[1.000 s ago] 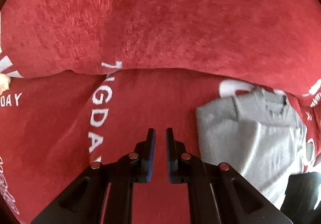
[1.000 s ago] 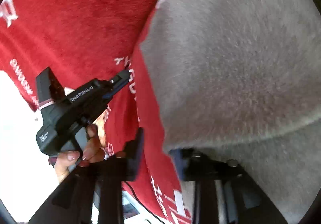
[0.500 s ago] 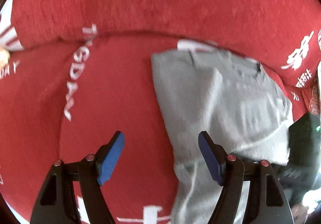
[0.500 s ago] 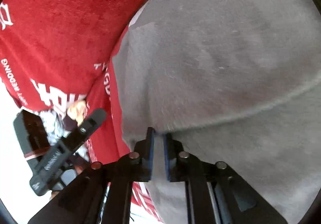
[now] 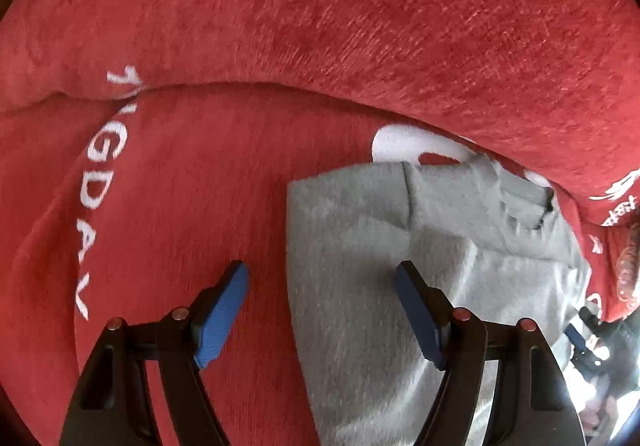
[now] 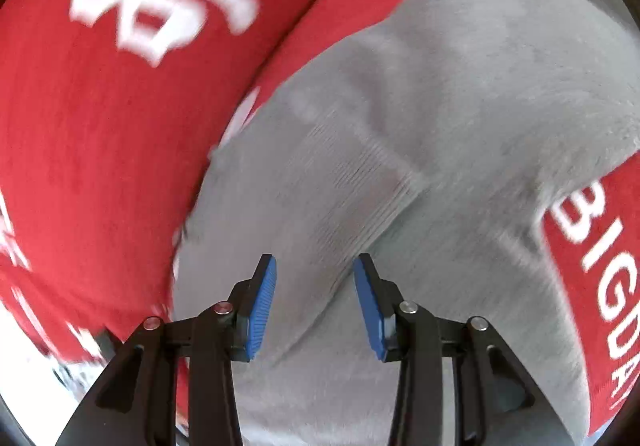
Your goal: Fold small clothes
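surface: red blanket [image 5: 192,206] with white lettering, covers everything under and behind the work area

garment: small grey knit piece [image 5: 380,286], lying flat on the blanket. In the left view it fills the patch from about 12 round to 5 o'clock of the fingers, and its straight left edge runs between them

long axis: looks like it runs toward and away from the left camera, 12 to 6 o'clock. The far end at 1–2 o'clock has a seam and a folded-looking bit, can't tell if it's a collar or a waistband

left gripper [image 5: 322,288]: spread wide, holding nothing. Its left pad is over bare red blanket, its right pad over grey cloth, so the garment edge sits right in the gap

right gripper [image 6: 315,280]: also parted and empty, hovering right over the grey garment [image 6: 440,126]. A ribbed band runs diagonally from about 11 down to the gap between the fingers. This view is blurry, so whether the pads touch the cloth I can't say

who's nearer: honestly both are right on it. My guess is the left is better lined up for an edge pinch, since that edge already runs between its pads

next move (guess): drop and close on the left edge, right one takes the ribbed end, then fold across toward 3 o'clock

watch out: the blanket's fuzzy, easy to pinch it along with the garment
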`<state>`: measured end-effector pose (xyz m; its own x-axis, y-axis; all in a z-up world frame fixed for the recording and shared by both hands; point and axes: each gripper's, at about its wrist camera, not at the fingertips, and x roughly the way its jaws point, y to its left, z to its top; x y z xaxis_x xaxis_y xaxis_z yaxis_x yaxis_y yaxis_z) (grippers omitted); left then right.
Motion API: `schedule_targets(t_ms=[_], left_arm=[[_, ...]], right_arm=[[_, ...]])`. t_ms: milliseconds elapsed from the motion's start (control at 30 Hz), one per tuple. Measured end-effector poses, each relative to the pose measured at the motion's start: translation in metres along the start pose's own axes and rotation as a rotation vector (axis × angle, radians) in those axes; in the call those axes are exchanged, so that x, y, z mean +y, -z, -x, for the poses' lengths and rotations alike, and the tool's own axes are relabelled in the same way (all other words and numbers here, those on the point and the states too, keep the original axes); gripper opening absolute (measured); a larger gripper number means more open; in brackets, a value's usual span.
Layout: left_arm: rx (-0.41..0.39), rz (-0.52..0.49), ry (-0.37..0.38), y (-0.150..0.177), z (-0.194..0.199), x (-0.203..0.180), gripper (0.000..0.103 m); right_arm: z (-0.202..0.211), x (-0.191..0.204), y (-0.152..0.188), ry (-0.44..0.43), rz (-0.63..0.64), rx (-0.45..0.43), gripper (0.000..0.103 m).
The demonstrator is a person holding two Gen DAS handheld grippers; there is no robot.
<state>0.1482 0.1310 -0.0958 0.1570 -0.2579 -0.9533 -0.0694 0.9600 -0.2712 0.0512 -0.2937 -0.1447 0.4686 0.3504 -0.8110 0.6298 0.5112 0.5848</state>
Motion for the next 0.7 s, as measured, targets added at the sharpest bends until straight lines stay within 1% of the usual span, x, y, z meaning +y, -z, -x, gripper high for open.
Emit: schedule_targets(t_ms=[33,67,100,133,167,200,233,267,300,333,367,433,500,533,567,600,667,700], left_arm=[[-0.002,-0.019,-0.017,0.0,0.0,-0.005,0.049],[-0.002,-0.04,-0.018,0.001,0.0,-0.008,0.024],[0.001,-0.054,-0.015,0.0,0.0,-0.011,0.019],[-0.003,-0.067,-0.016,0.0,0.001,-0.016,0.016],[-0.011,-0.075,-0.026,-0.001,0.003,-0.018,0.014],[-0.027,-0.078,-0.033,-0.003,0.006,-0.018,0.013],[-0.046,-0.073,-0.041,-0.007,0.009,-0.016,0.008],[-0.042,-0.062,-0.035,-0.01,0.009,-0.011,0.008],[-0.024,-0.039,-0.01,-0.012,0.006,-0.004,0.008],[-0.015,-0.037,-0.003,-0.014,0.002,-0.001,0.008],[-0.016,-0.057,-0.011,-0.013,0.001,-0.001,0.008],[-0.031,-0.096,-0.031,-0.008,0.003,-0.004,0.008],[-0.037,-0.09,-0.027,-0.006,0.005,-0.002,0.009],[-0.04,-0.08,-0.018,-0.007,0.005,0.003,0.009],[-0.046,-0.076,-0.01,-0.006,0.007,0.004,0.009],[-0.061,-0.079,-0.023,-0.003,0.011,0.005,0.009],[-0.086,-0.088,-0.053,0.002,0.021,0.008,0.009],[-0.096,-0.089,-0.072,0.006,0.026,0.009,0.009]], right_arm=[[0.0,-0.005,-0.006,0.001,-0.02,-0.007,0.045],[-0.002,-0.007,-0.008,-0.004,-0.031,-0.011,0.045],[-0.002,-0.01,-0.011,-0.014,-0.041,-0.014,0.04],[-0.003,-0.009,-0.016,-0.011,-0.035,-0.013,0.031],[-0.005,-0.005,-0.018,0.006,-0.017,-0.008,0.007],[-0.006,0.002,-0.022,0.02,0.016,0.007,0.007],[-0.005,0.011,-0.024,0.012,0.042,0.003,0.007],[-0.001,0.017,-0.027,-0.001,0.069,-0.005,0.007],[0.004,0.023,-0.03,-0.011,0.104,-0.016,0.007],[0.008,0.027,-0.033,-0.009,0.135,-0.027,0.007],[0.01,0.03,-0.036,0.013,0.16,-0.036,0.007],[0.003,0.017,-0.042,0.064,0.16,-0.014,0.008],[-0.008,0.003,-0.039,0.1,0.127,0.026,0.007],[-0.003,0.0,-0.038,0.083,0.115,0.002,0.01],[0.004,0.0,-0.036,0.095,0.103,-0.012,0.014],[0.01,0.0,-0.028,0.102,0.105,-0.007,0.022],[0.015,0.009,-0.014,0.088,0.127,0.028,0.034],[0.016,0.016,-0.003,0.062,0.147,0.05,0.034]])
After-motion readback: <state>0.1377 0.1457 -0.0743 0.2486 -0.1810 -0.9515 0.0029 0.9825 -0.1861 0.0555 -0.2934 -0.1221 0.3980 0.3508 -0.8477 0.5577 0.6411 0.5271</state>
